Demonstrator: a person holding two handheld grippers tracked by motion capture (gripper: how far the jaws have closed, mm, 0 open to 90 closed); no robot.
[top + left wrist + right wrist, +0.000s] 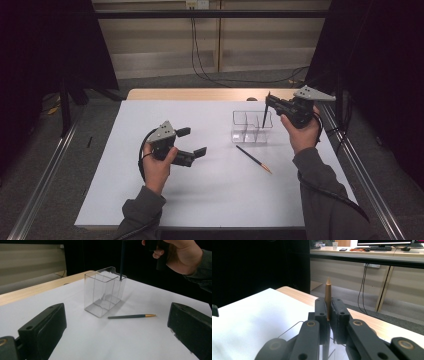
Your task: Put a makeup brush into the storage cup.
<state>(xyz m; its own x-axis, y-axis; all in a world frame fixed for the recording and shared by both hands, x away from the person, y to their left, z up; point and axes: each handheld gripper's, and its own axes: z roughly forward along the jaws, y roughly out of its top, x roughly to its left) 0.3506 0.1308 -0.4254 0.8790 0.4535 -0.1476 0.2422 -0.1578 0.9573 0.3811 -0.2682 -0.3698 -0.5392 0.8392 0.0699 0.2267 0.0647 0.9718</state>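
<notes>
Gripping a dark pencil (264, 116) upright, the right gripper (270, 101) has its jaws clamped on the shaft near the top, so that the tan pointed end sticks up above the pads (328, 287) in the right gripper view. The pencil is slim and dark grey, and its lower end hangs at the rim of a clear plastic organizer (245, 131), over a compartment on the side nearest the right hand (which one exactly is hard to tell through the transparent walls). The organizer stands on the white tabletop (200, 195), split by thin dividers.

Just in front of the organizer lies a second pencil (253, 158), flat on the table, dark-bodied with a golden tip, apart from the box and from both hands.

The left gripper (191, 141) rests low over the table, well to the left, its jaws spread wide with nothing between them. A cable (144, 145) loops behind it. Nothing stands between the held pencil and the organizer's open top.
</notes>
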